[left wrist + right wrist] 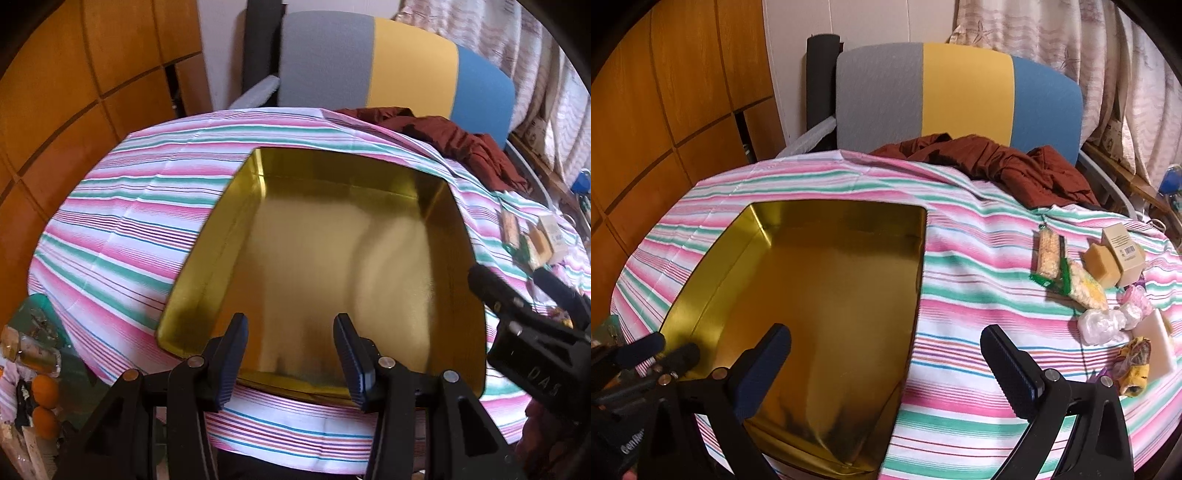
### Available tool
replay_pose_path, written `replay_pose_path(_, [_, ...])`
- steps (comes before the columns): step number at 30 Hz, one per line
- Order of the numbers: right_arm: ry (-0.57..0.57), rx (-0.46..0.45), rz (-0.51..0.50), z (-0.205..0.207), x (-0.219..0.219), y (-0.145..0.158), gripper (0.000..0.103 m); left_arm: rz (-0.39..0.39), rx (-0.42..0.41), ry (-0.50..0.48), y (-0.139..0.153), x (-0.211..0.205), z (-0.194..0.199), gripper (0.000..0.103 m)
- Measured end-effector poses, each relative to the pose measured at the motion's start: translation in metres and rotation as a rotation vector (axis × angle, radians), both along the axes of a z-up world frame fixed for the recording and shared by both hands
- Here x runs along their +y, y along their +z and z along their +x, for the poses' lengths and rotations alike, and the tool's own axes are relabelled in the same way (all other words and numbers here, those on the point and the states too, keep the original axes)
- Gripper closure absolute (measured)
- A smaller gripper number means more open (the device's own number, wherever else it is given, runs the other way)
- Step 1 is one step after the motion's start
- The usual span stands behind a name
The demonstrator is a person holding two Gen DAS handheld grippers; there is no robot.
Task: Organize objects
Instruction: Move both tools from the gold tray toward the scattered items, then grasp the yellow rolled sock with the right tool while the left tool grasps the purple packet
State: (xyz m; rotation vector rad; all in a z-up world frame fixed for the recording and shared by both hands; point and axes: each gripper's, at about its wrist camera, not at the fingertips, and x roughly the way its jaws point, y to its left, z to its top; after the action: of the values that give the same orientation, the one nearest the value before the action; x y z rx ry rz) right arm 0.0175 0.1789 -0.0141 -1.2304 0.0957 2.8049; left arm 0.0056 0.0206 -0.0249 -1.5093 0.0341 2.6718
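We hold both tongs over a gold tin box [332,258] that sits open and empty on the striped tablecloth [122,221]. Our left gripper [291,354] hangs above the tin's near rim, jaws partly apart with nothing between them. Our right gripper [886,369] stands spread as wide as it goes, also empty, straddling the tin's right wall.

The things to sort lie well apart from the tin, off to the right: a green-edged snack packet [1049,258], a yellowish bag [1086,288], a tan soap-like block [1102,264] touching a beige carton [1123,254], crumpled white plastic wraps [1100,325], a white foam pad [1156,339] and a yellow patterned bundle [1134,362].

We judge the risks as these: the pile is crowded, so wide jaws may catch two items at once; the slick wraps could slip from the pads; dragging anything could rumple the cloth and shift the tin.
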Motion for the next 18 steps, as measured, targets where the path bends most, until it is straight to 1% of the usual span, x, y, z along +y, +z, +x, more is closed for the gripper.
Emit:
replay_pose_path(1, [-0.004,0.01,0.005,0.002,0.002,0.002,0.0,0.022,-0.008,-0.013,-0.001,0.002,0.0,0.055])
replay_pose_path(4, [-0.009,0.036,-0.014,0.008,0.012,0.007,0.0,0.131,-0.039,-0.063,-0.005,0.008,0.001,0.055])
replay_pose_path(6, [-0.008,0.046,-0.033,0.011,0.023,0.01,0.0,0.175,-0.054,-0.086,-0.006,0.014,0.002,0.055])
replay_pose_path(7, [-0.015,0.053,-0.032,0.014,0.028,0.011,0.0,0.179,-0.056,-0.098,-0.007,0.019,0.002,0.055])
replay_pose_path(10, [-0.054,0.087,-0.03,0.025,0.056,0.013,0.0,0.124,-0.049,-0.142,-0.005,0.04,0.005,0.055])
replay_pose_path(11, [-0.071,0.089,-0.036,0.03,0.068,0.011,0.0,0.117,-0.046,-0.166,-0.004,0.047,0.006,0.055])
replay_pose_path(12, [-0.091,0.092,-0.044,0.034,0.08,0.01,0.001,0.128,-0.047,-0.188,-0.003,0.051,0.008,0.055])
replay_pose_path(14, [-0.155,0.113,-0.055,0.047,0.109,0.007,0.003,0.18,-0.062,-0.235,-0.003,0.06,0.008,0.055])
replay_pose_path(16, [-0.229,0.126,-0.038,0.06,0.136,0.003,0.003,0.219,-0.072,-0.278,-0.002,0.069,0.007,0.055])
replay_pose_path(18, [-0.299,0.119,-0.005,0.072,0.167,-0.004,0.004,0.215,-0.077,-0.312,-0.001,0.083,0.003,0.054])
